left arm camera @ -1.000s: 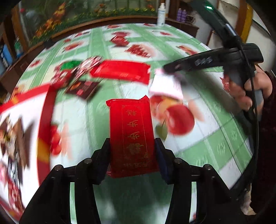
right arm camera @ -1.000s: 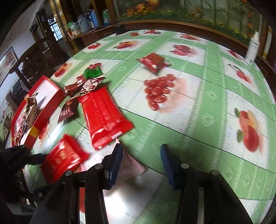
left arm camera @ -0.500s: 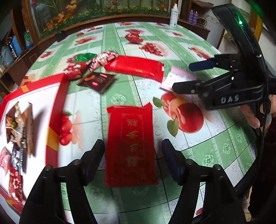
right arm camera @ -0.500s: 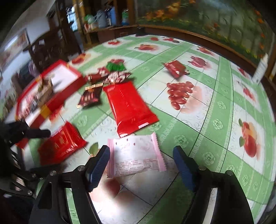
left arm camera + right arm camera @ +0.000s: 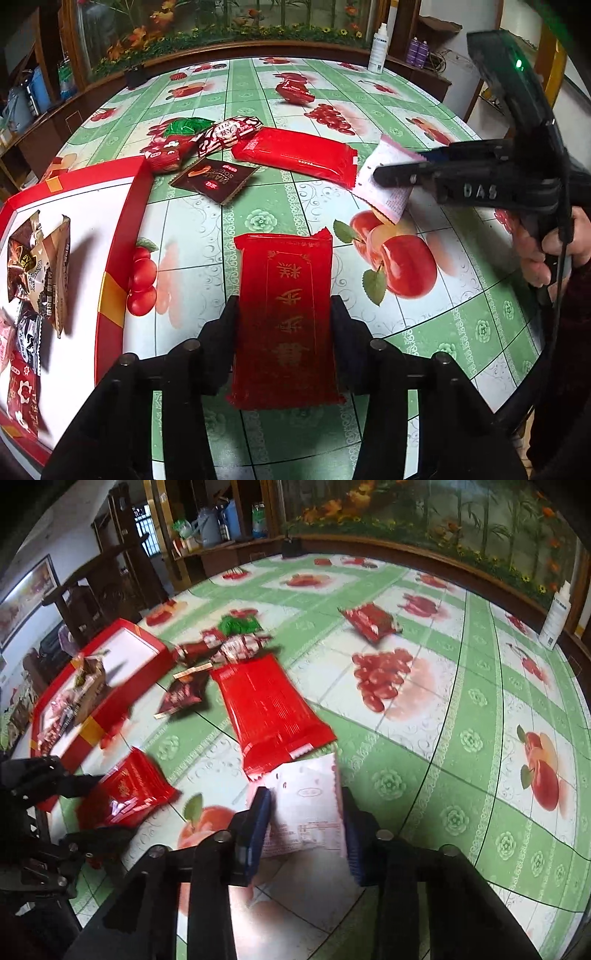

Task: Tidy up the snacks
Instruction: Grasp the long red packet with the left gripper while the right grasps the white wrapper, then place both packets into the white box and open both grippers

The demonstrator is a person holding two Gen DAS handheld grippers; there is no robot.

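Observation:
My left gripper [image 5: 284, 328] is shut on a red snack packet with gold lettering [image 5: 284, 314], which lies flat on the tablecloth; it also shows in the right wrist view [image 5: 125, 797]. My right gripper [image 5: 304, 819] is shut on a white and pink snack packet [image 5: 306, 808], also seen in the left wrist view [image 5: 384, 181], to the right of the red packet. A red gift box [image 5: 118, 236] with several snacks inside lies at the left.
A long red packet [image 5: 295, 155], a dark brown packet [image 5: 214, 177], a green packet [image 5: 186, 127] and small patterned packets [image 5: 229, 134] lie beyond. Another red packet [image 5: 293, 92] sits farther back. A white bottle [image 5: 378, 50] stands at the table's far edge.
Both grippers were open half a second ago. The left has closed on the red gold-lettered packet, and the right has closed on the white and pink packet.

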